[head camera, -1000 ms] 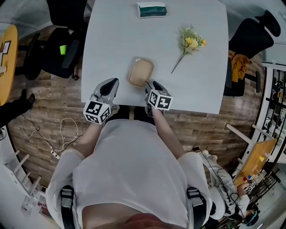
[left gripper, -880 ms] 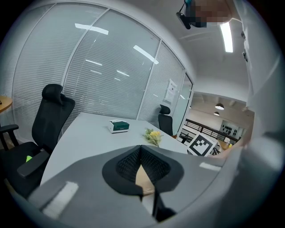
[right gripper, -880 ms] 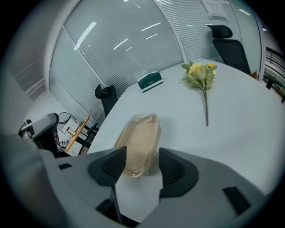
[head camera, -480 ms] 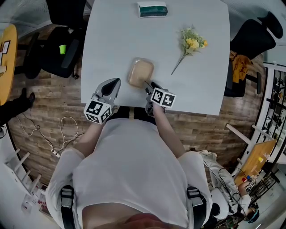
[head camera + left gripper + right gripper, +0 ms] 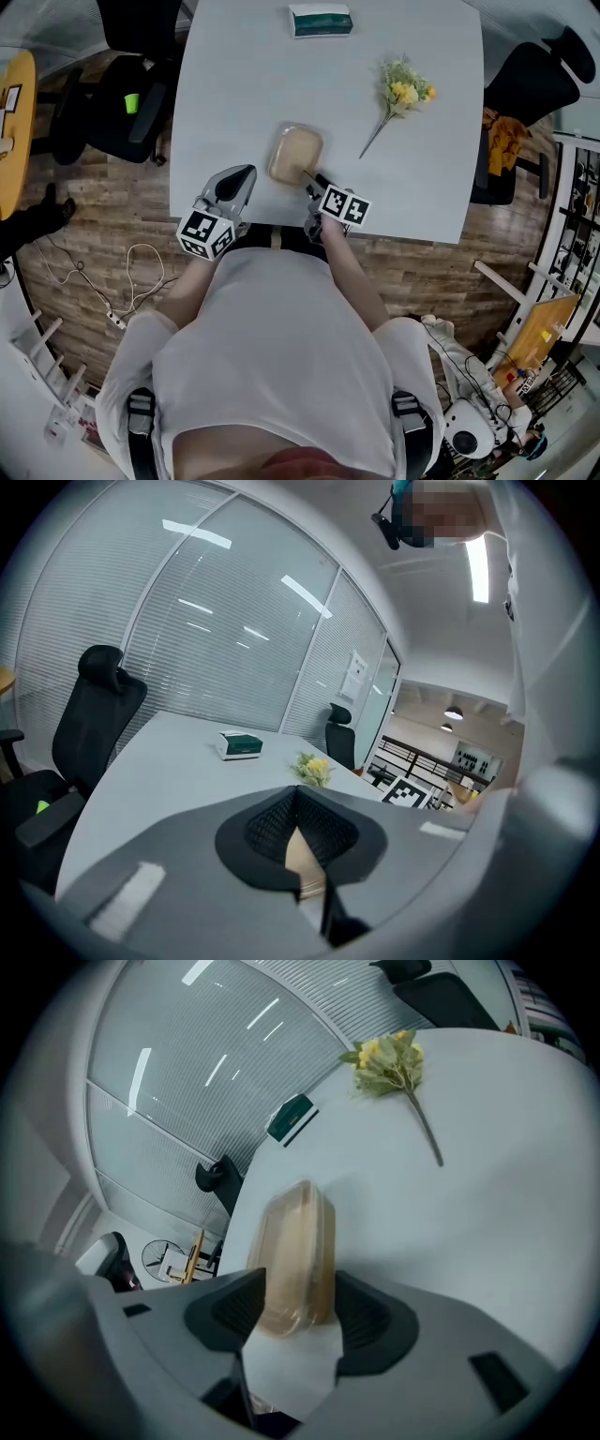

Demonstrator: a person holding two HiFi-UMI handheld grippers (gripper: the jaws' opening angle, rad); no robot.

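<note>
Right gripper (image 5: 298, 1312): jaws apart, one on each side of the container's near end; grip not closed.
Container (image 5: 295, 153): clear lidded plastic tub with tan contents, lying flat near the white table's (image 5: 234, 84) front edge.
Left gripper (image 5: 298, 799): jaws pressed together, nothing between them, left of the tub and apart from it.
Beyond: yellow flower sprig (image 5: 401, 89) to the right; green box (image 5: 320, 19) at the far edge.

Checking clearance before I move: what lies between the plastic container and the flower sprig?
Nothing: bare white tabletop between the plastic container and the flower sprig, shown in the head view.
</note>
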